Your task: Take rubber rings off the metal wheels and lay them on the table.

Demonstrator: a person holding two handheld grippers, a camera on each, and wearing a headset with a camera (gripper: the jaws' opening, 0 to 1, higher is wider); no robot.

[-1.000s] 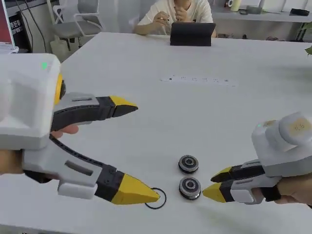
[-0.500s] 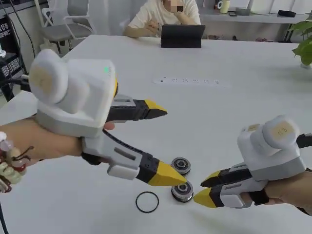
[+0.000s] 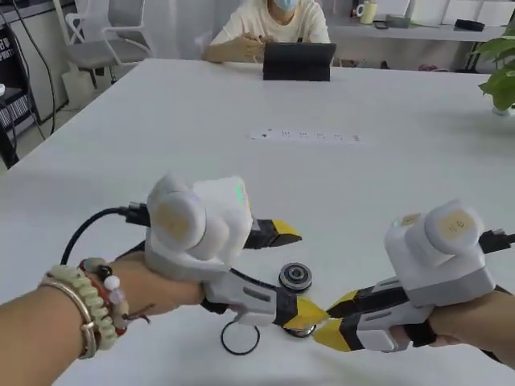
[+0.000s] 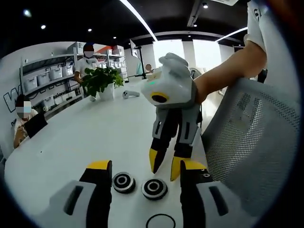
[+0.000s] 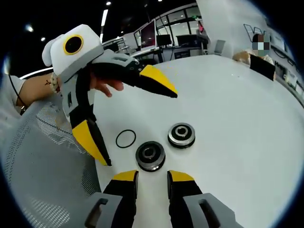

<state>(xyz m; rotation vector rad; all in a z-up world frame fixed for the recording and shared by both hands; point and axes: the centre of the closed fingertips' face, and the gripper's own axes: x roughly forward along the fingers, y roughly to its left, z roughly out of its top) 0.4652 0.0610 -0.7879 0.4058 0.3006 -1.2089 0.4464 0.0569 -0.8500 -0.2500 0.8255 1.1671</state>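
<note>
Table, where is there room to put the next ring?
The table is bare from the far wheel up to the power strip, and on out to the right. It is crowded close by: the left gripper, right gripper, near wheel and ring bunch together.

Shiny metal wheels [image 3: 295,277] — matt white table [image 3: 201,121]

Bright, even light from ceiling strips [image 4: 137,19], faint soft shadows, sharp focus; both gripper views bulge at their edges.
</note>
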